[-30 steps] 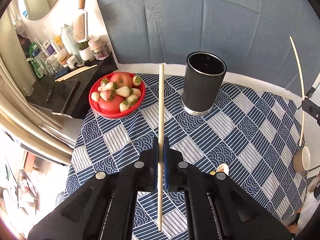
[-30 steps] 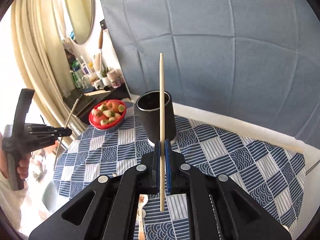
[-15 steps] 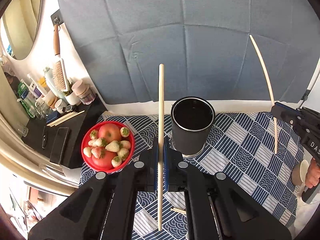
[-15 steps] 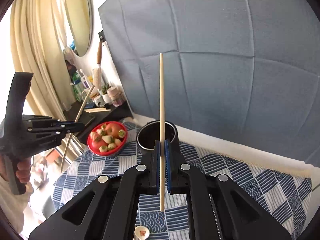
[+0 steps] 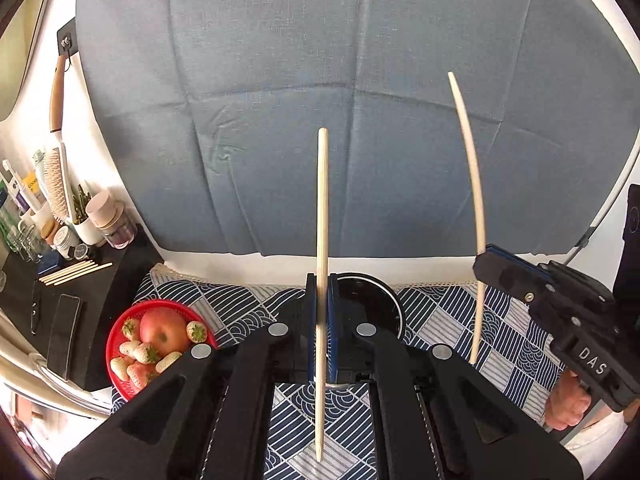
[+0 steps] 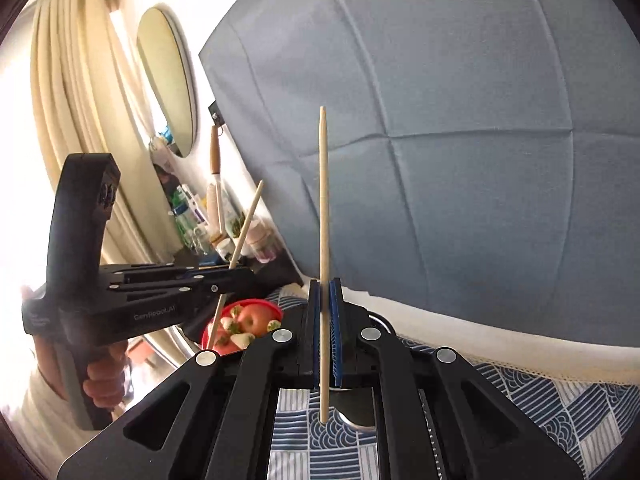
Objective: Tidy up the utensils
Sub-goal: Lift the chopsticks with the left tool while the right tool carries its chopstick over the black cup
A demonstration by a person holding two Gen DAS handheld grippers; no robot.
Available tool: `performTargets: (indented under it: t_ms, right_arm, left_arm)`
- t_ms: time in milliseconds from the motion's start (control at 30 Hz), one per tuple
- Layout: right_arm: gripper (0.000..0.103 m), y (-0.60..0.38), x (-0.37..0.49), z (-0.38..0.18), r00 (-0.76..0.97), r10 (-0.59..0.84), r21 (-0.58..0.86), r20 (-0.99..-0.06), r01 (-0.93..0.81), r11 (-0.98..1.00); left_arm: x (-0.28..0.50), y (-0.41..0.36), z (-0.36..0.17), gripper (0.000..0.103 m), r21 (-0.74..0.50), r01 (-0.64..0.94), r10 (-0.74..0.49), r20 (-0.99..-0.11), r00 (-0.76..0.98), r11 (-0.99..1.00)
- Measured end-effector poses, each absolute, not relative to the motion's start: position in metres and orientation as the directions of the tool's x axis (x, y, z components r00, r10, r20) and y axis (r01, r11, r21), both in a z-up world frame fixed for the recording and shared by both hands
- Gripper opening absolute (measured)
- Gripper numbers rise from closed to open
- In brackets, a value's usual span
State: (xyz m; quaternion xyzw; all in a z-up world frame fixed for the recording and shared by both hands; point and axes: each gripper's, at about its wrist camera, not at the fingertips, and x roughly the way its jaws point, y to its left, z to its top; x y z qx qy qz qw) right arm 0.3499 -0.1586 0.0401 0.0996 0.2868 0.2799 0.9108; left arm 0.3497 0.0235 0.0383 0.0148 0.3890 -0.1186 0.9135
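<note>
My left gripper point(image 5: 322, 282) is shut on a wooden chopstick point(image 5: 322, 200) that stands upright between its blue pads. Right behind its fingers sits the black utensil cup point(image 5: 374, 306), its open mouth partly hidden. In the right wrist view my right gripper point(image 6: 325, 286) is shut on a second chopstick point(image 6: 323, 200), pointed end up. The cup point(image 6: 382, 322) is almost fully covered by the fingers. Each gripper shows in the other's view: the right gripper point(image 5: 482, 266) with its chopstick point(image 5: 474, 184), and the left gripper point(image 6: 248, 276) with its slanted chopstick point(image 6: 248, 220).
A red basket point(image 5: 120, 328) of an apple and strawberries sits on the blue patterned tablecloth point(image 5: 504, 332), left of the cup. A black side shelf point(image 5: 100, 280) at the left holds bottles, jars and several sticks. A blue fabric backdrop point(image 5: 360, 100) stands behind the table.
Both grippers have travelled toward the cup and each other, still holding their chopsticks. The cup has slid down behind the fingers in both views, and more backdrop shows.
</note>
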Motion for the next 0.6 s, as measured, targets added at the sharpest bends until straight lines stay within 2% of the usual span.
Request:
performTargets:
  t_ms: [333, 467, 600]
  right_arm:
    - [0.005, -0.149, 0.405, 0.018, 0.653, 0.629, 0.425, -0.422, -0.470, 0.774]
    - [0.005, -0.151, 0.415, 0.006, 0.644, 0.656, 0.464, -0.394, -0.477, 0.746]
    - [0.005, -0.149, 0.423, -0.008, 0.630, 0.660, 0.472, -0.409, -0.473, 0.744]
  left_arm:
    - [0.402, 0.018, 0.019, 0.005, -0.163, 0.276, -0.311, -0.672, 0.672, 0.947]
    - [0.418, 0.022, 0.013, 0.005, -0.238, 0.289, -0.374, -0.629, 0.682, 0.927]
    - [0.426, 0.028, 0.007, 0.005, -0.315, 0.312, -0.441, -0.556, 0.705, 0.896]
